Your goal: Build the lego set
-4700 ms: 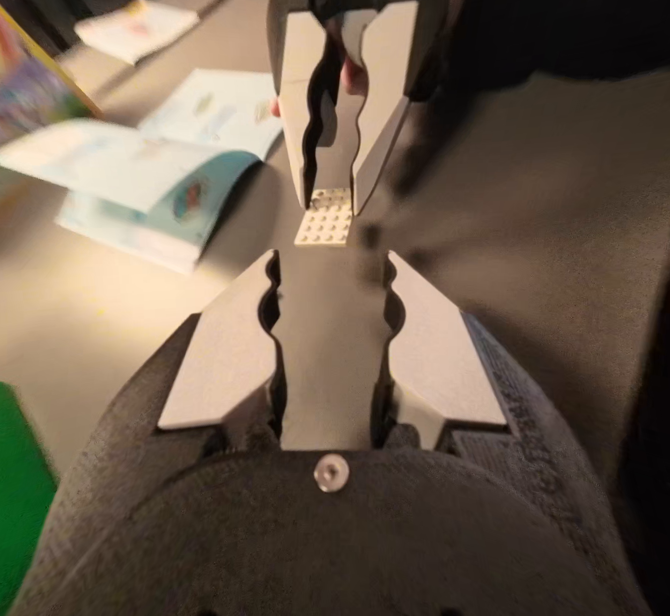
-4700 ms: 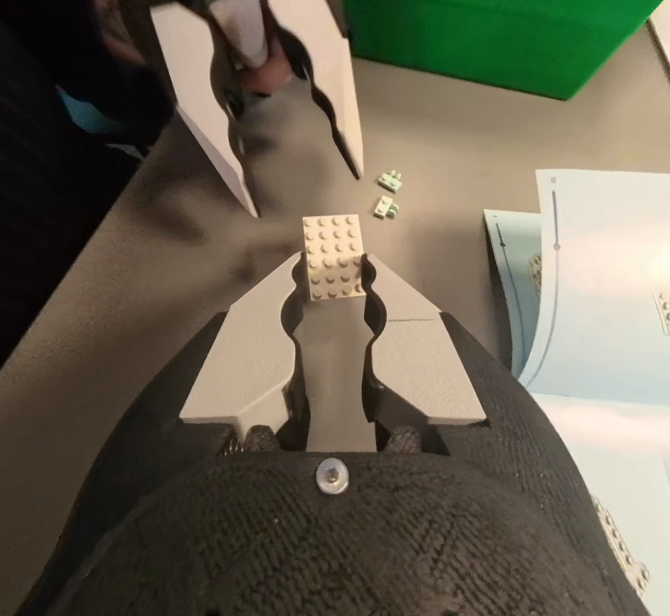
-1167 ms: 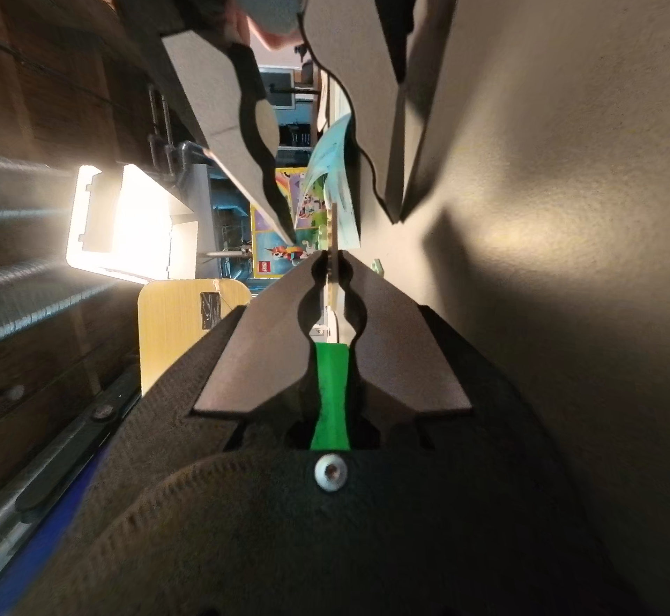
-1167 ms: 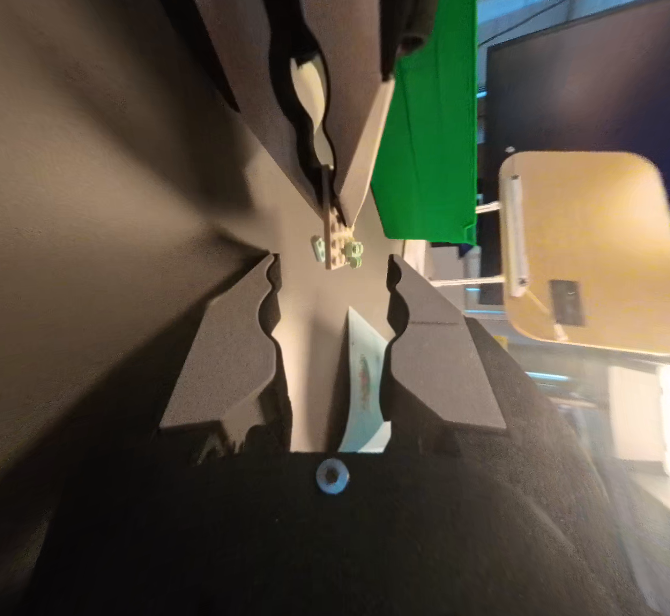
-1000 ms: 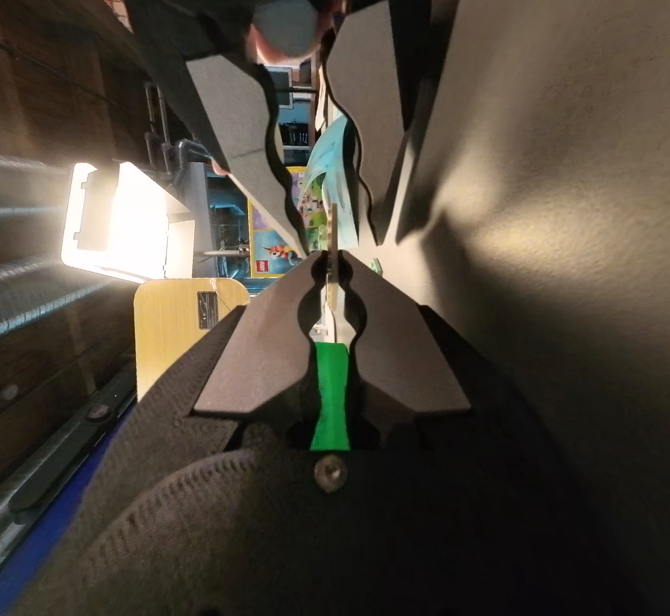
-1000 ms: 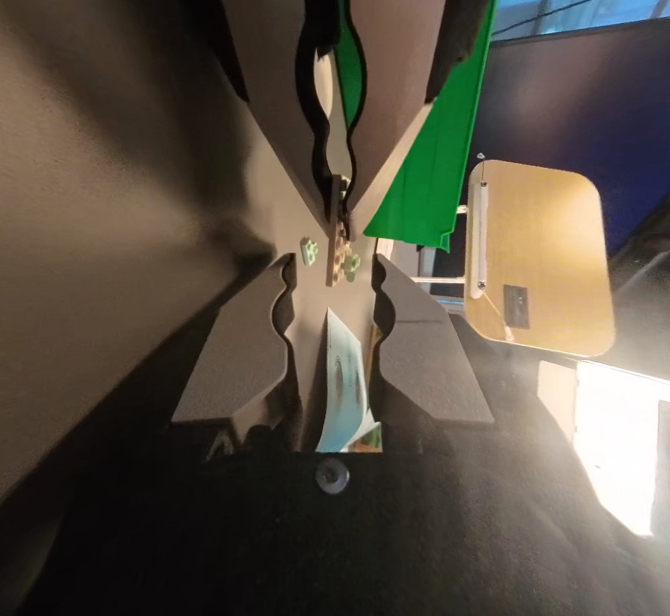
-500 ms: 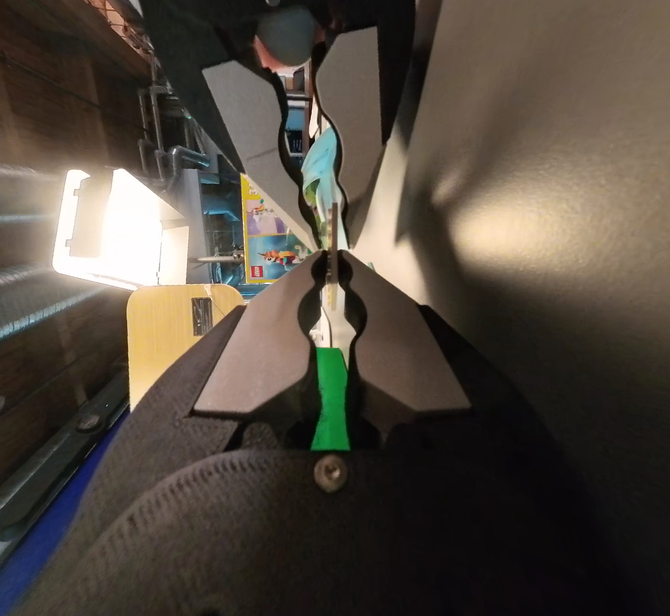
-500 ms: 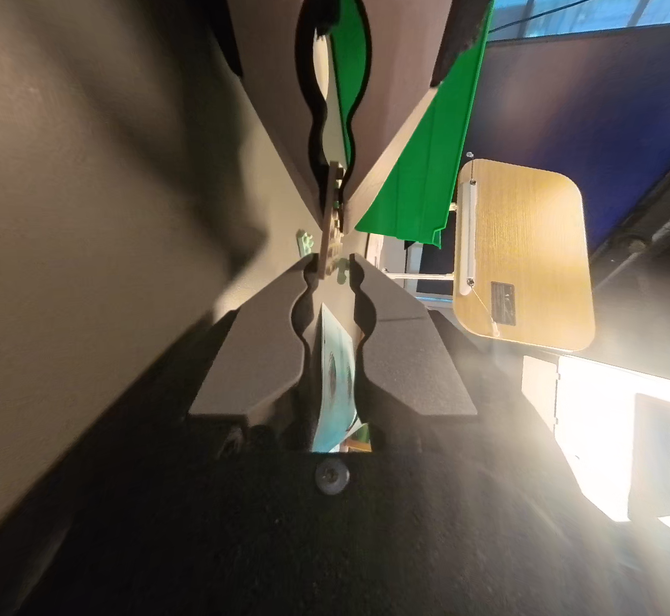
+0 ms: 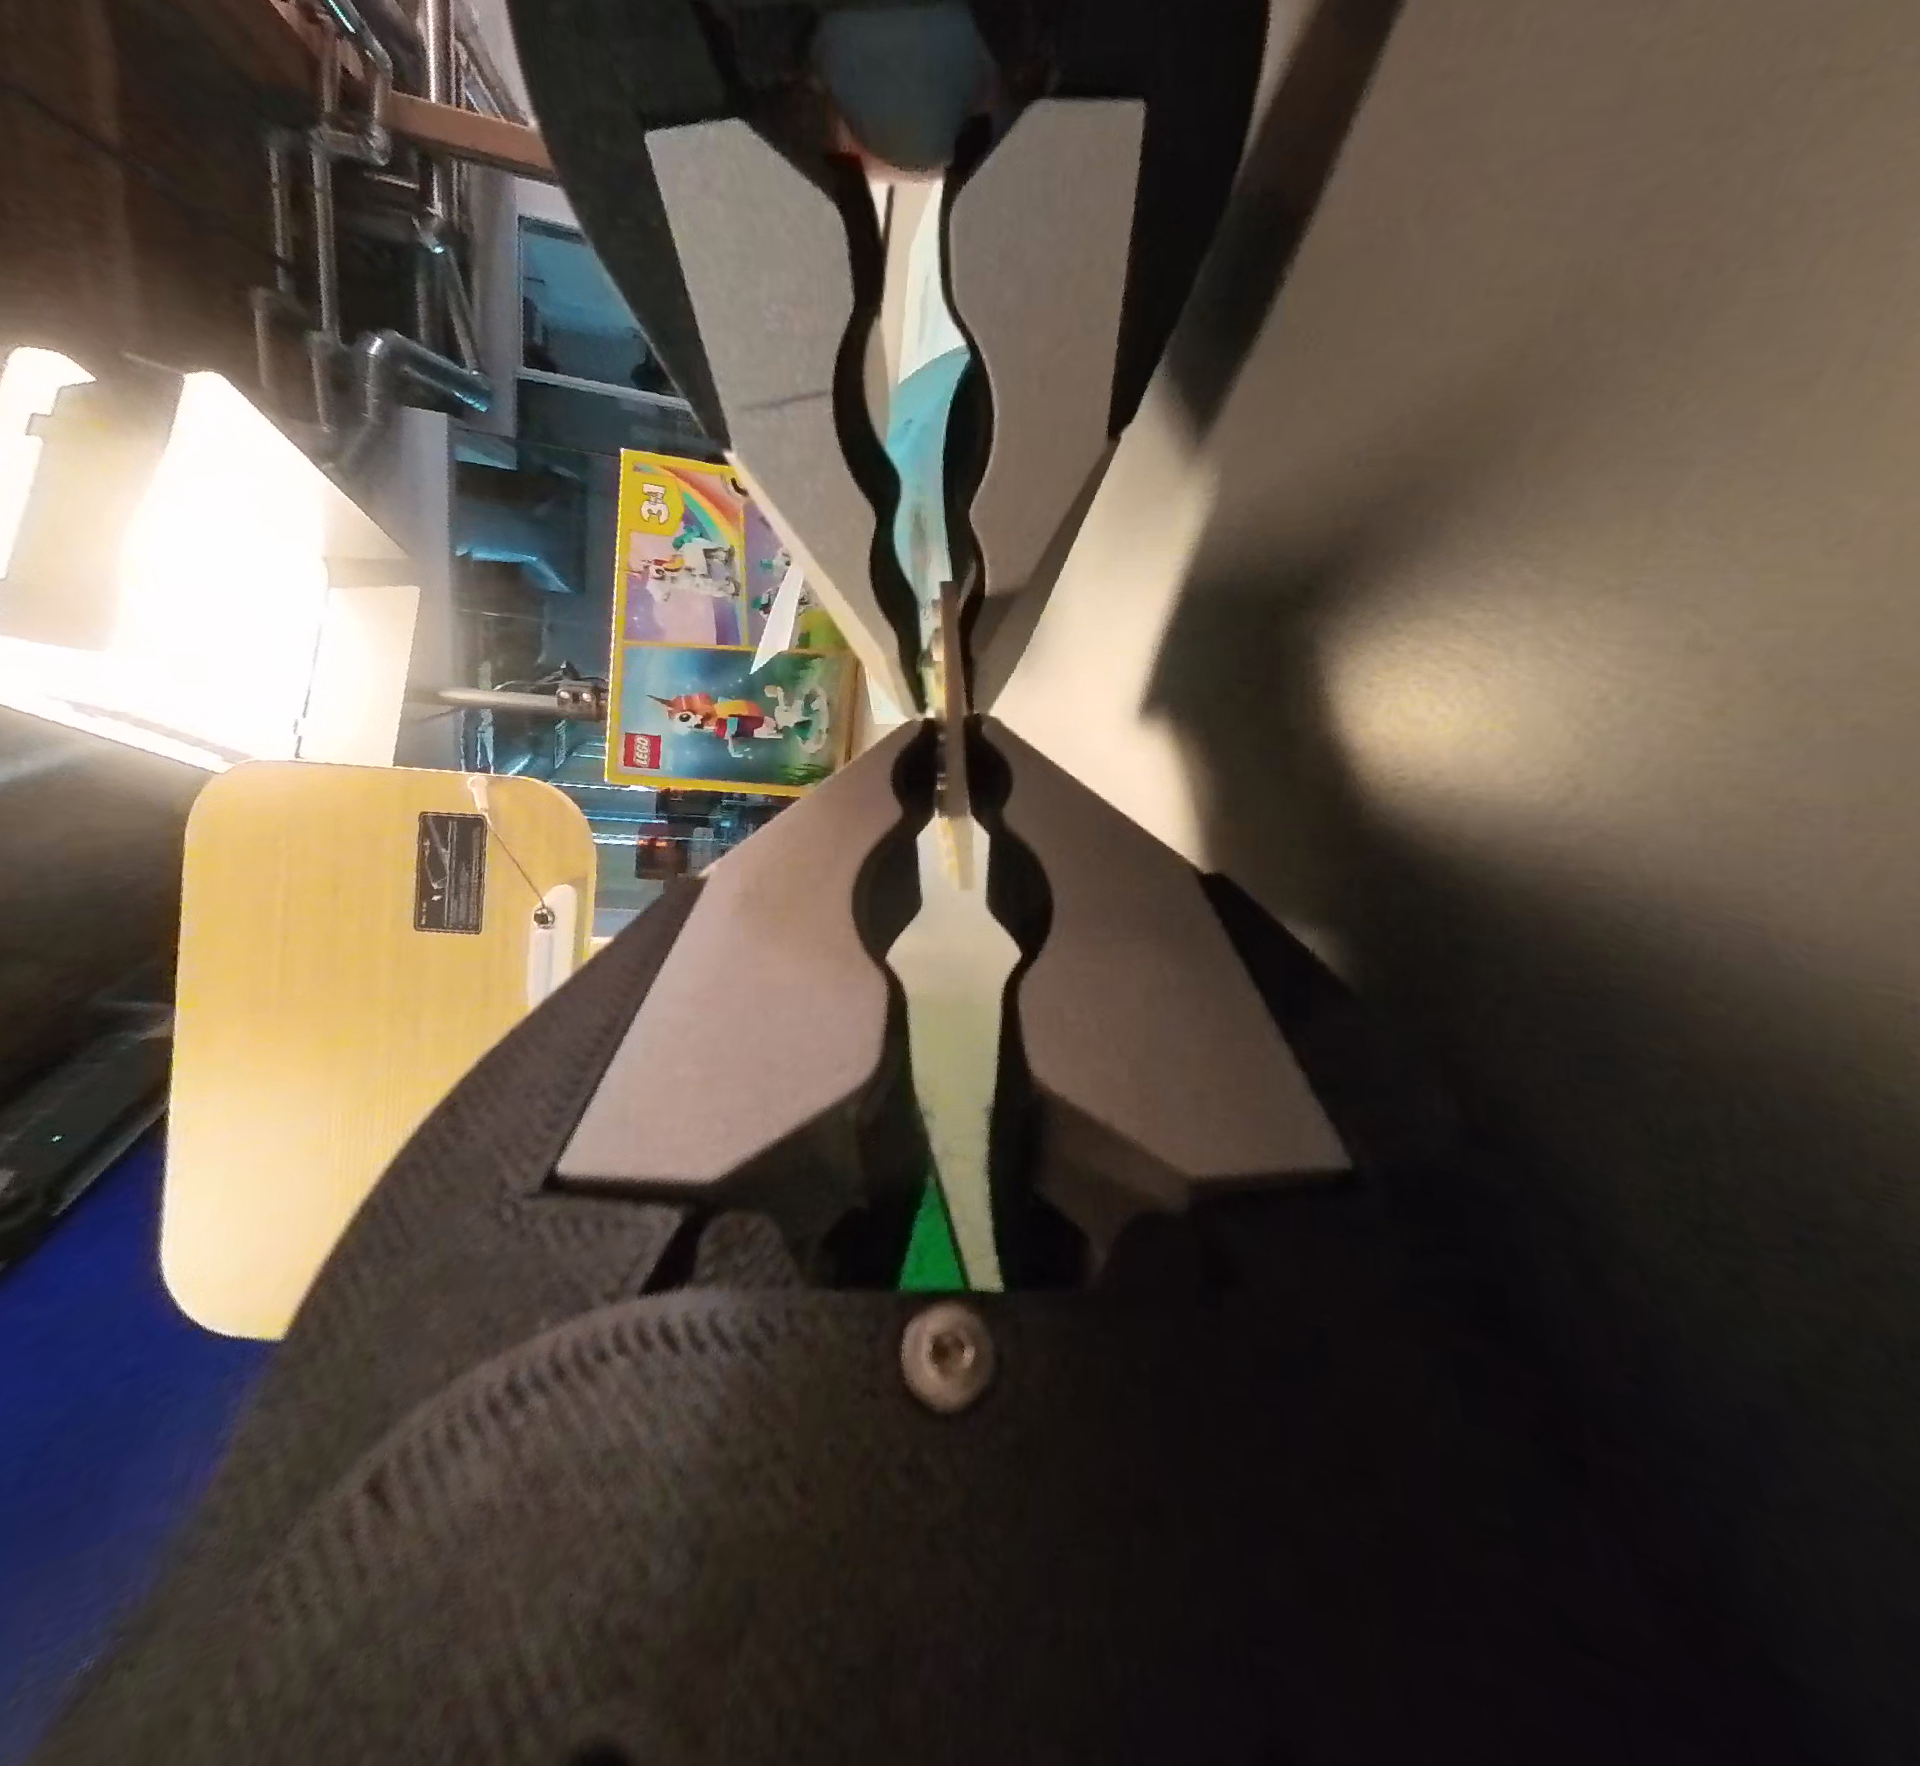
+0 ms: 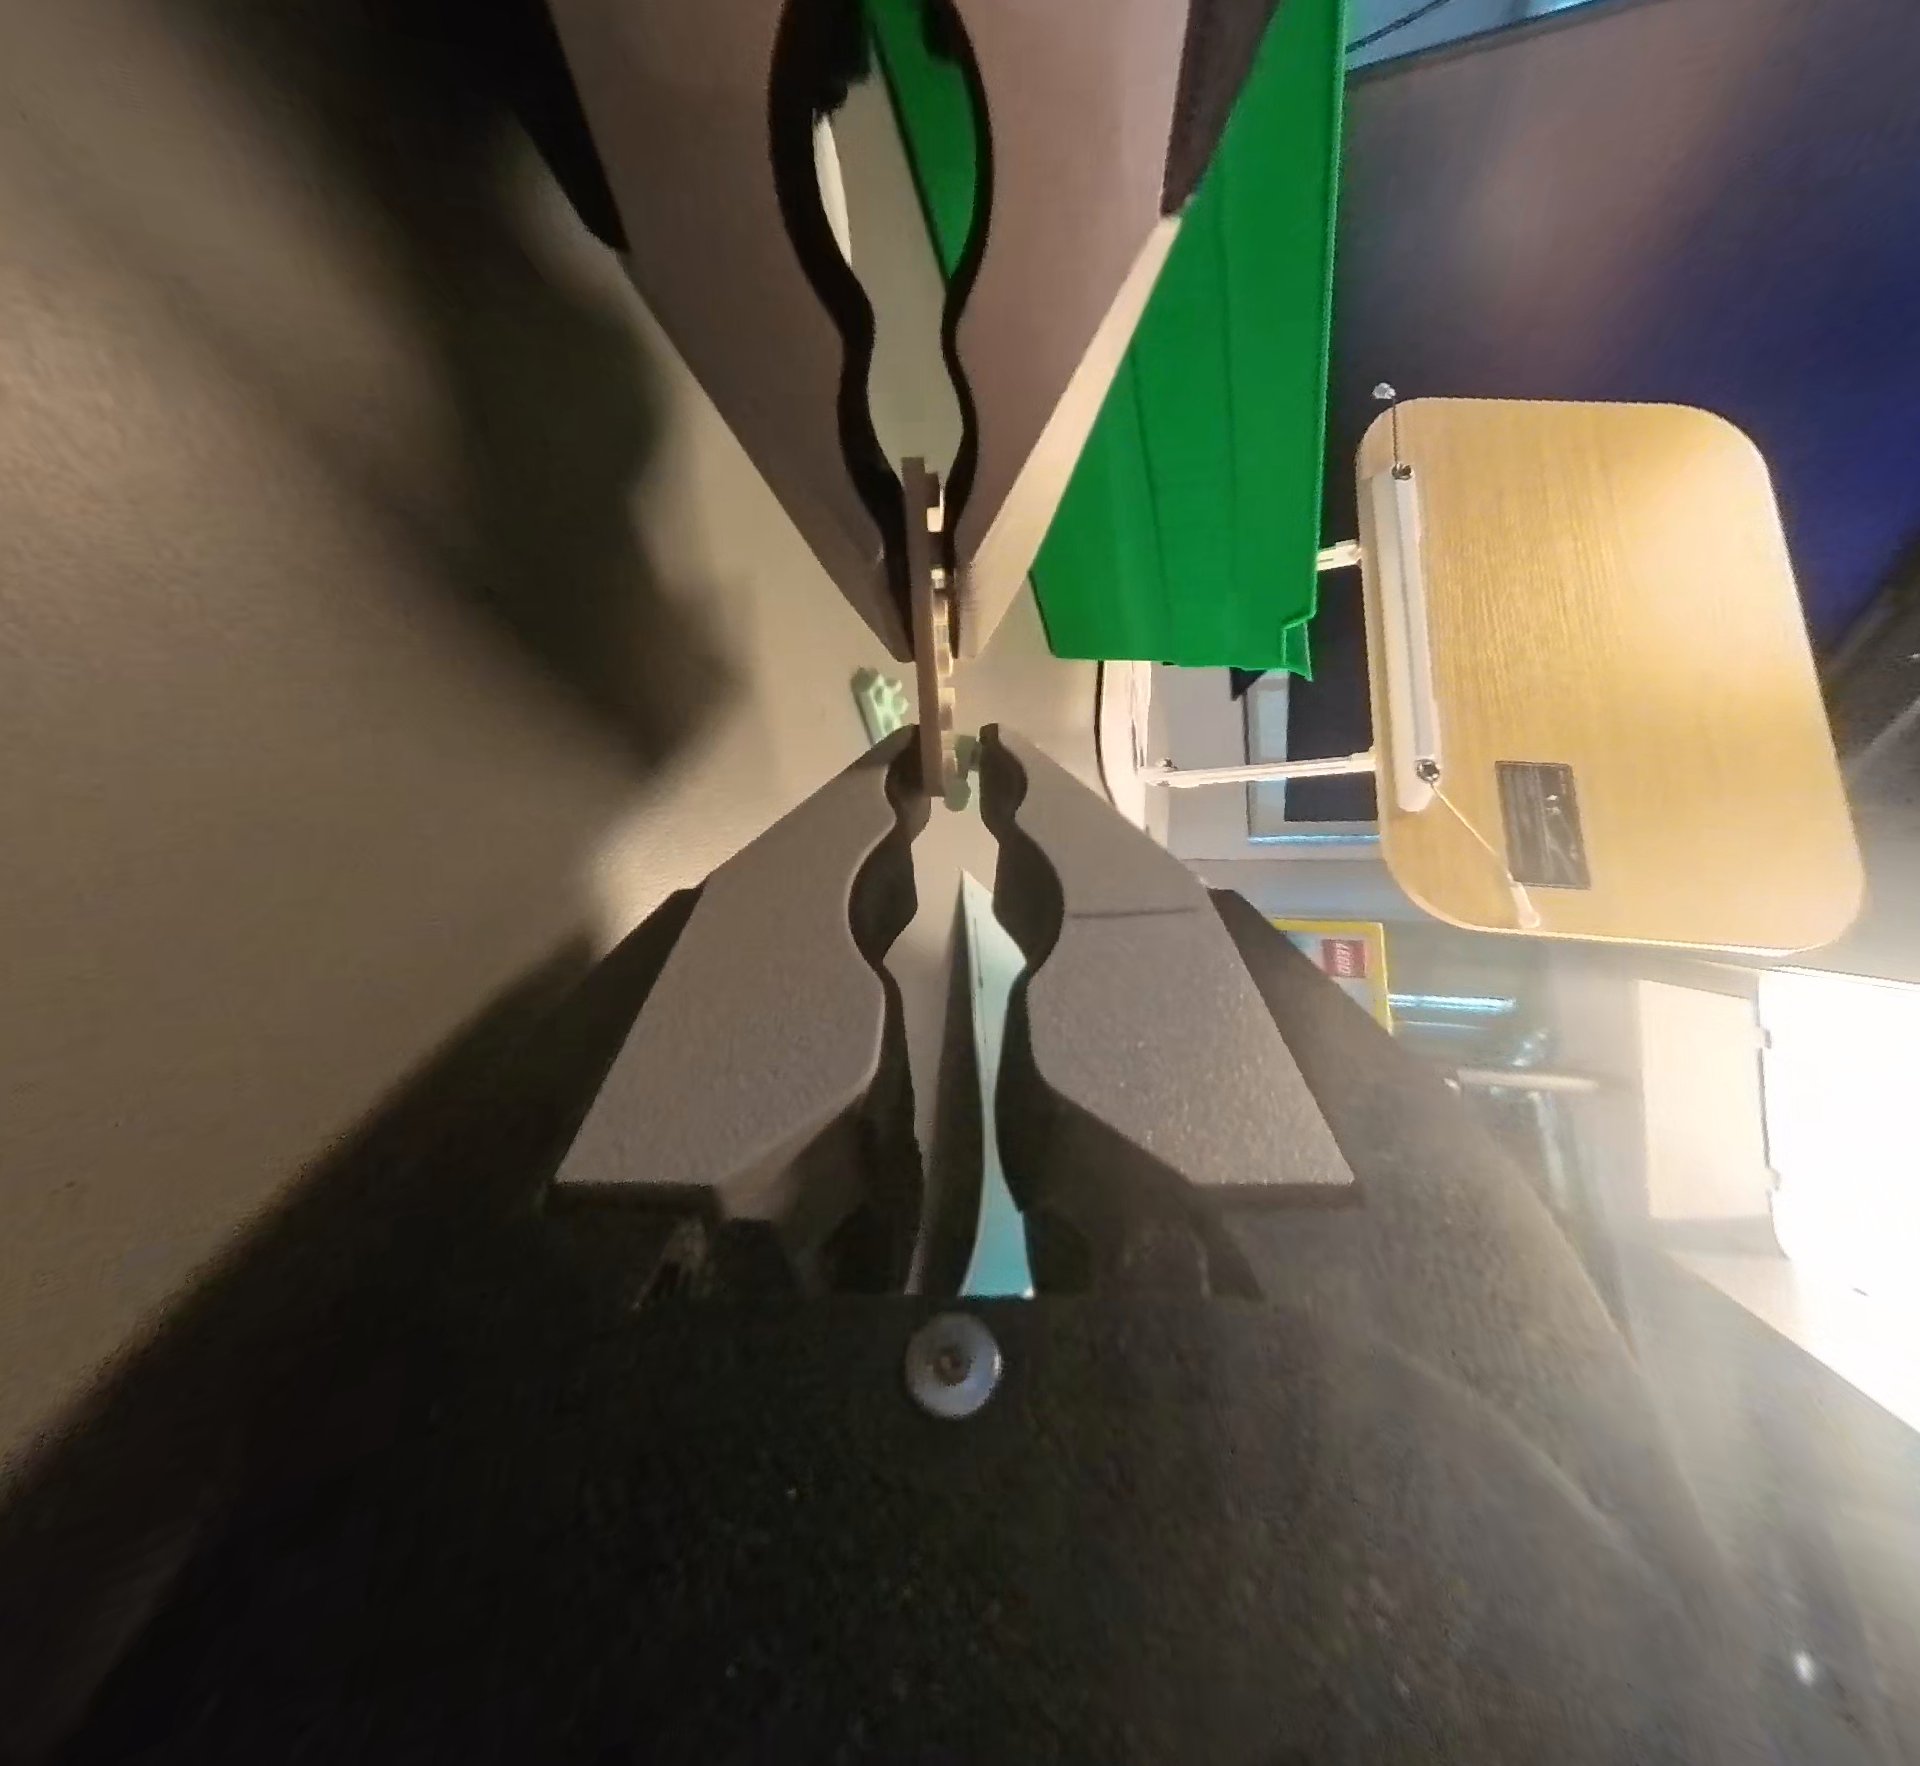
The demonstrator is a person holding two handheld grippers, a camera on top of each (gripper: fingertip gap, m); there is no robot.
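A tan studded plate is held edge-on above the grey table. My left gripper is shut on its near end. My right gripper comes in from the opposite side, tip to tip with the left. In the right wrist view my right gripper is closed around one end of the plate. The left gripper pinches the other end. Both views are rolled sideways. Two small mint bricks lie on the table behind the plate.
A green bin stands on the table past the left gripper. An open pale-blue instruction booklet and a colourful set box lie behind the right gripper. A wooden chair back stands off the table.
My right gripper has moved in toward the left and narrowed its jaws onto the plate's free end. The left gripper keeps its hold on the plate.
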